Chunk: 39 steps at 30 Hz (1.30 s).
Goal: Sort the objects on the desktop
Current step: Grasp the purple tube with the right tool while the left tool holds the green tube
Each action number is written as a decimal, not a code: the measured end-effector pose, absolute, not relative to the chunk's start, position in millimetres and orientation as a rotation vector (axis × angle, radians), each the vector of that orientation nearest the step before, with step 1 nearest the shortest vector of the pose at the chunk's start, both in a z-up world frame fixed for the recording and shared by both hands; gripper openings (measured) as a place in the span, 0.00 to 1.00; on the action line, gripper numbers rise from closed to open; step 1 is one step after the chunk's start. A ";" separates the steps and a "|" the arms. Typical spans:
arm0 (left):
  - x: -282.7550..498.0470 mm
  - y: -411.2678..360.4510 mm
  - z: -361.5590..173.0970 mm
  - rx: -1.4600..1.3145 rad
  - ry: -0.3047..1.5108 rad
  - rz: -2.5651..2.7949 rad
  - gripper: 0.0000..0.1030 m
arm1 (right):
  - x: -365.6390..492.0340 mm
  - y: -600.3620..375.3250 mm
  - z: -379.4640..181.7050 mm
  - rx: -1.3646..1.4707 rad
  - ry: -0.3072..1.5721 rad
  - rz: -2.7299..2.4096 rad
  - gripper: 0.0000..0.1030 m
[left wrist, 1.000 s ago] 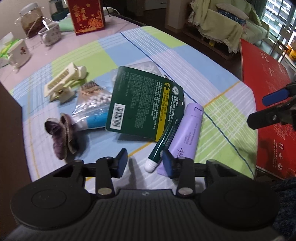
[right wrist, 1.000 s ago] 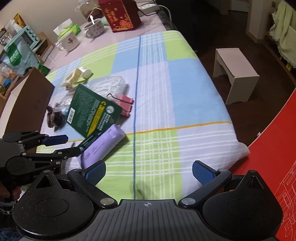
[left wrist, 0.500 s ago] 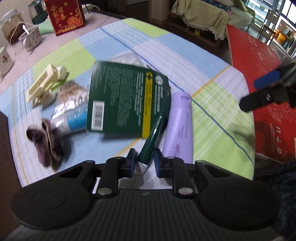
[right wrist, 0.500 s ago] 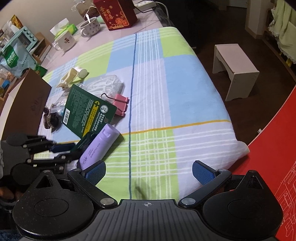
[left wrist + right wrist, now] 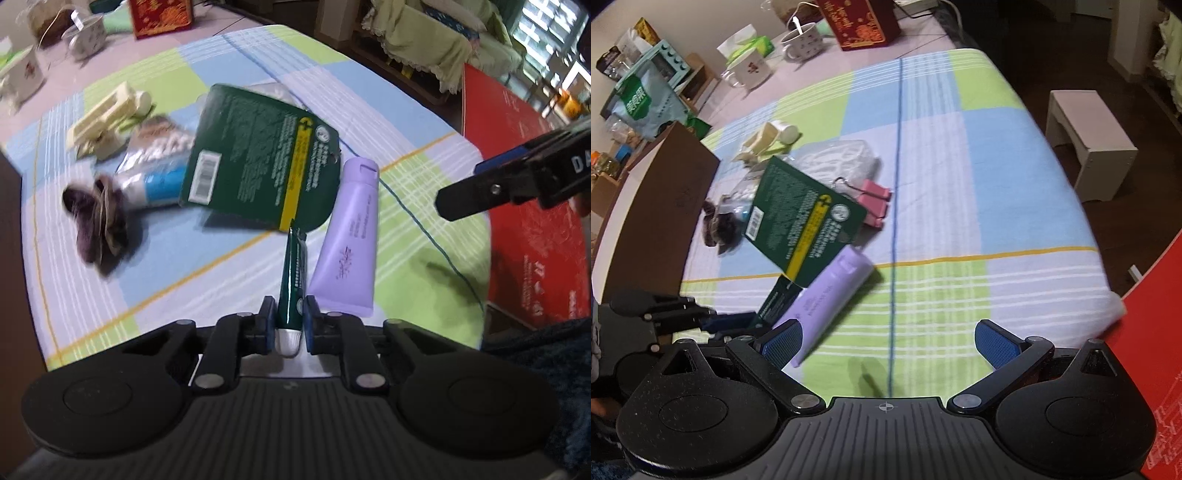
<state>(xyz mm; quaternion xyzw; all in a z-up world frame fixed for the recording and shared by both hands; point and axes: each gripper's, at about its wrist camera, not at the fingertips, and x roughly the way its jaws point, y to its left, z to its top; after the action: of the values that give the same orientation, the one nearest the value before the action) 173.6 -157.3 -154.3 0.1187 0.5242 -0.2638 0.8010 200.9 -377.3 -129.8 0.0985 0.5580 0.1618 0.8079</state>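
We are sorting the things on the tabletop point(image 5: 1015, 206), and right now we are picking up the thin green tube point(image 5: 293, 280). Our left gripper point(image 5: 289, 325) has its fingers closed tight on the tube near its white cap. The tube's long side runs straight away from us, cap end in the fingers, flat end pointing at the green card point(image 5: 258, 162). That far end touches the card's edge or slips just under it; we cannot tell which. The purple tube point(image 5: 349, 251) lies just beside it. Our right gripper point(image 5: 888, 341) waits with its fingers wide apart, holding nothing. Next we think we should lift the green tube up gently and pull it back, so the card does not drag along.
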 end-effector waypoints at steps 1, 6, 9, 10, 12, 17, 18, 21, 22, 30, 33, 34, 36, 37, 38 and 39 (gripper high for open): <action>171.1 -153.3 -153.4 0.249 1.126 -0.553 0.12 | 201.0 -374.7 -130.5 0.213 1.192 0.350 0.99; 161.7 -130.7 -144.4 0.193 1.117 -0.503 0.12 | 207.9 -358.0 -143.2 0.285 1.227 0.375 0.70; 158.2 -122.4 -141.7 0.183 1.110 -0.475 0.12 | 211.7 -343.7 -152.3 0.323 1.251 0.381 0.70; 157.1 -119.6 -140.5 0.176 1.109 -0.471 0.12 | 212.1 -339.6 -153.5 0.334 1.247 0.378 0.70; 154.5 -115.1 -138.9 0.161 1.107 -0.468 0.12 | 213.9 -331.4 -155.9 0.339 1.237 0.353 0.70; 151.4 -106.1 -138.1 0.144 1.105 -0.449 0.12 | 216.3 -310.6 -159.0 0.211 1.174 0.310 0.69; 151.3 -104.8 -137.4 0.140 1.104 -0.446 0.12 | 215.0 -305.6 -159.4 0.153 1.158 0.310 0.60; 150.3 -101.6 -135.4 0.135 1.096 -0.442 0.12 | 208.2 -298.4 -159.3 0.026 1.120 0.358 0.52; 150.0 -100.8 -135.2 0.134 1.095 -0.440 0.12 | 207.3 -300.0 -159.3 0.017 1.125 0.371 0.52; 150.0 -99.9 -135.0 0.109 1.096 -0.440 0.12 | 195.4 -331.5 -159.1 -0.194 1.180 0.511 0.52; 149.9 -101.2 -135.0 0.095 1.096 -0.438 0.12 | 194.2 -347.9 -155.2 -0.157 1.181 0.441 0.52; 150.1 -101.6 -135.4 0.088 1.098 -0.437 0.12 | 194.6 -350.1 -152.7 -0.130 1.168 0.429 0.52; 151.5 -102.5 -136.4 0.072 1.102 -0.433 0.12 | 195.6 -349.1 -150.3 -0.078 1.138 0.424 0.52; 152.4 -103.0 -137.0 0.067 1.104 -0.432 0.12 | 196.8 -345.6 -150.7 -0.066 1.129 0.423 0.52; 153.1 -103.5 -137.7 0.064 1.105 -0.430 0.12 | 198.4 -341.4 -152.6 -0.062 1.118 0.413 0.52; 153.5 -104.0 -138.5 0.062 1.108 -0.427 0.12 | 200.2 -337.3 -155.6 -0.064 1.106 0.403 0.52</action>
<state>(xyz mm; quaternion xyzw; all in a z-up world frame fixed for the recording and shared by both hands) 153.5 -104.0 -138.5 0.0292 0.5218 -0.2010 0.8285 200.2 -337.3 -155.6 -0.0301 0.5214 0.1899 0.8314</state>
